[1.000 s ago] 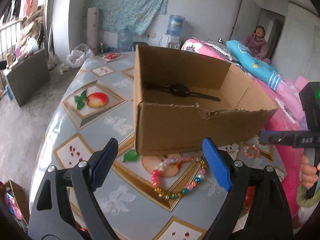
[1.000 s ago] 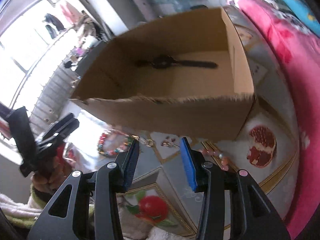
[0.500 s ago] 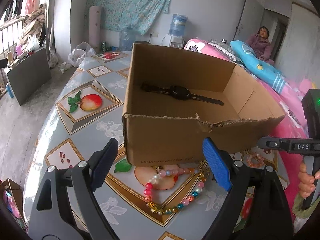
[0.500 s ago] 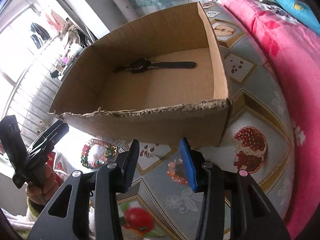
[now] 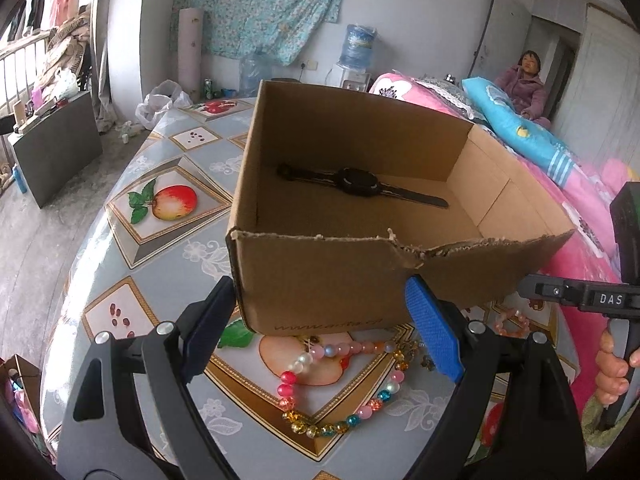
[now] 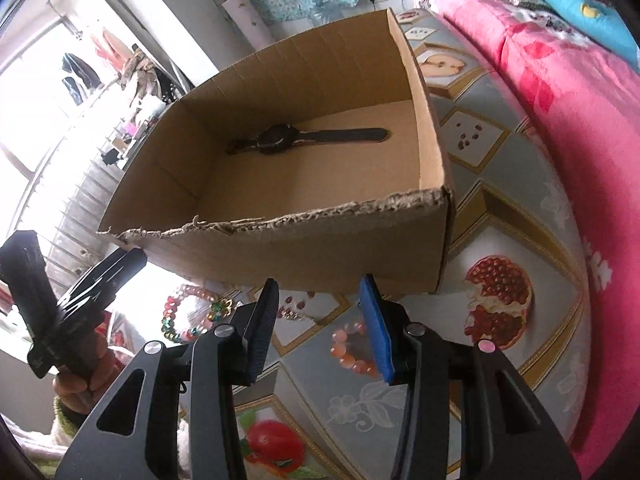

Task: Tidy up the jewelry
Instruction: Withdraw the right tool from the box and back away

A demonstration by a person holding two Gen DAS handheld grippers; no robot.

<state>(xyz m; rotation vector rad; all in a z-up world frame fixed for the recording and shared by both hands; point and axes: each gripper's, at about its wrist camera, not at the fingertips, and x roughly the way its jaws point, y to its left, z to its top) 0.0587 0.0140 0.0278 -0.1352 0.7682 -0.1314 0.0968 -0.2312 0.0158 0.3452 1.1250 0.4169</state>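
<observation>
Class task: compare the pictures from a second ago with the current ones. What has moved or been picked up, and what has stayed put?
Both views now look further down into the cardboard box. Nothing was gripped or released. The left gripper stays open above the multicoloured bead bracelet, the right gripper beside the pink bead bracelet. The black watch is still in the box.

- The left wrist camera looks down along its own fingers, close to the cardboard box [image 5: 320,280] at 12 o'clock.
- The right wrist camera looks down more steeply, close too.
- Both see the box and the watch [image 5: 360,182] inside.
</observation>
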